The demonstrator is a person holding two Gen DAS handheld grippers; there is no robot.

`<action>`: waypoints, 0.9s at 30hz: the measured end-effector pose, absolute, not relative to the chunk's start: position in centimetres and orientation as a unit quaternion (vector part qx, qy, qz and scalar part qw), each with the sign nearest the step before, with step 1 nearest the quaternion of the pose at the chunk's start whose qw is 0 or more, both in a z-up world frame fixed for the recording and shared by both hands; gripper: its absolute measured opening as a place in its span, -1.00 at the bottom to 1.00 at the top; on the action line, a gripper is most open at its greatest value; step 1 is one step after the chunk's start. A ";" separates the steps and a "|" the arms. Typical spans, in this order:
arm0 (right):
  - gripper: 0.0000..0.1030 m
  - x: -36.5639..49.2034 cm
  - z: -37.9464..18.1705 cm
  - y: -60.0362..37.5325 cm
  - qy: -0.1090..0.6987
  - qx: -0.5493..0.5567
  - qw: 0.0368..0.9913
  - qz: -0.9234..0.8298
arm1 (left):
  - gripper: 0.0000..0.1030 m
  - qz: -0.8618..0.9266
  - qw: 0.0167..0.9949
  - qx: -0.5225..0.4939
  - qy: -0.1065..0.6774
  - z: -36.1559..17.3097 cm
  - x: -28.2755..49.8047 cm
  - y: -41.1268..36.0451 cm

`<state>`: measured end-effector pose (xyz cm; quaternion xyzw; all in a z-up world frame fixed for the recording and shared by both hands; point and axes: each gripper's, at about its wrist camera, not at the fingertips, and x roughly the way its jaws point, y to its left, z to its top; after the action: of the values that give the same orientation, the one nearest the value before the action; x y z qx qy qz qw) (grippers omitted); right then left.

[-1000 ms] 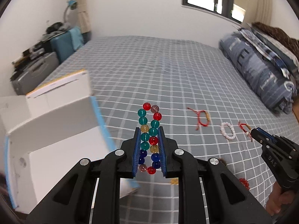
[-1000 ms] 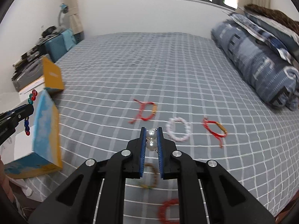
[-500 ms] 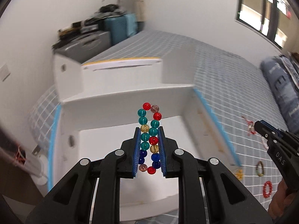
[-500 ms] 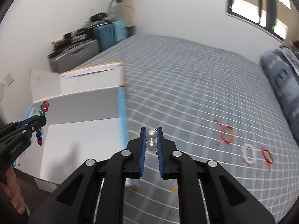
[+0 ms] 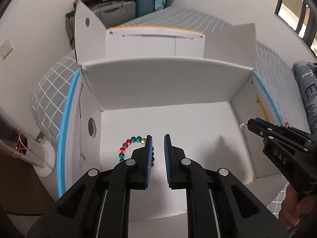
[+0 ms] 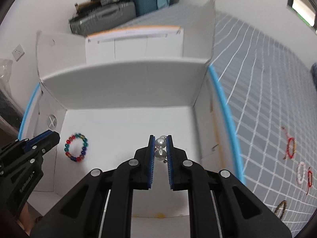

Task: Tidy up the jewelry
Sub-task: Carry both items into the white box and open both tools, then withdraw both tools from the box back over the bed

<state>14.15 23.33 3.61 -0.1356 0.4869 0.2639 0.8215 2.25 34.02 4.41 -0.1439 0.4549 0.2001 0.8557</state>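
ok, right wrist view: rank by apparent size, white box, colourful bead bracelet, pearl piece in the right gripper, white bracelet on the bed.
1. White box, by far the largest.
2. Colourful bead bracelet.
3. White bracelet and pearl piece: look alike in extent. The pearl piece is close to the camera and partly hidden by the pads, so unranked.

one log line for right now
left gripper: closing, empty | bead bracelet: on box floor | right gripper: shut on pearl piece, over box

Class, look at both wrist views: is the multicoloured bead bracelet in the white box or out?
In: the bead bracelet lies as a ring on the white box floor, clear of the left gripper.
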 end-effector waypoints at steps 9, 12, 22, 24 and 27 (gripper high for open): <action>-0.79 14.9 1.0 23.5 0.533 -0.151 0.794 0.250 | -0.72 0.199 0.839 -0.156 0.482 2.8 2.5 34.8; -0.76 14.7 1.2 23.5 0.535 -0.155 0.791 0.253 | -0.58 0.202 0.839 -0.154 0.481 3.0 2.4 34.6; 0.42 13.7 4.4 22.7 0.496 -0.143 0.814 0.267 | 0.11 0.236 0.857 -0.137 0.438 5.4 1.7 34.7; 0.64 13.3 5.4 22.0 0.485 -0.138 0.821 0.267 | 0.24 0.242 0.859 -0.131 0.432 5.7 1.7 34.5; 0.78 12.8 6.8 20.9 0.468 -0.138 0.833 0.260 | 0.45 0.244 0.863 -0.129 0.424 6.2 1.6 34.2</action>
<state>12.78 20.94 6.83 -0.1377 0.4684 0.2598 0.8332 1.59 34.20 6.20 -0.1288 0.4239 0.2439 0.8627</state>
